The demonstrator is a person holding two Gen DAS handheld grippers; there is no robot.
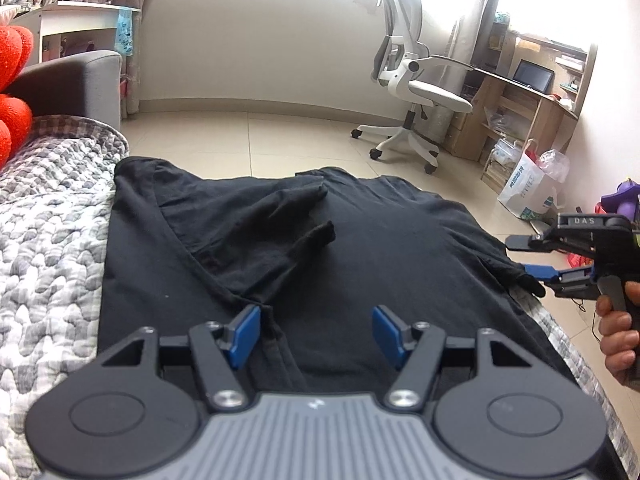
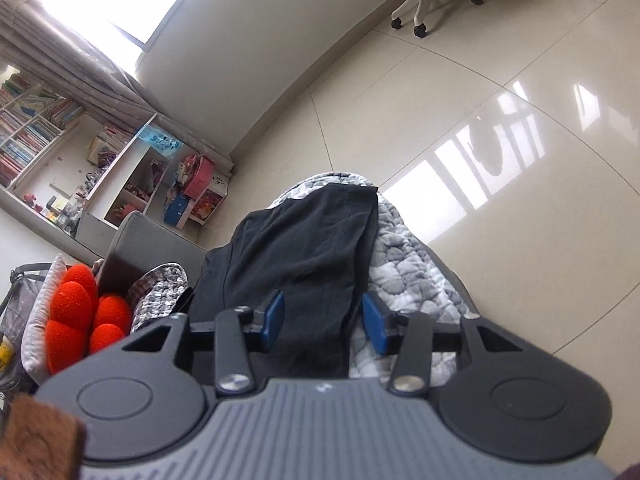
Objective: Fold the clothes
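Left wrist view shows a grey-and-white quilted bed cover [image 1: 48, 240] filling the left side, with the pale tiled floor [image 1: 280, 136] beyond it. On the cover lies a black T-shirt [image 1: 380, 264], spread mostly flat, its long axis running from the camera away toward the far edge of the bed, where its end reaches the drop to the floor. One sleeve is folded inward over the chest, its cuff pointing right toward the middle of the cloth. The shirt's right edge ends in a small bunched corner near the side of the bed.

A white office chair [image 1: 412, 92] stands on the floor well beyond the bed, near a wooden desk [image 1: 520, 96]. Red round cushions [image 1: 12, 80] sit at the far left.

The left gripper [image 1: 316, 332] hangs over the near part of the shirt, its blue pads well apart with only flat cloth under the gap, nothing pinched. The right gripper [image 1: 524, 256], held by a hand [image 1: 620, 336], sits at the shirt's right edge, fingers parted; the lower blue pad lies just beside the bunched corner. In the right wrist view its pads [image 2: 274, 316] stand apart over the shirt's edge, not pressing on it.
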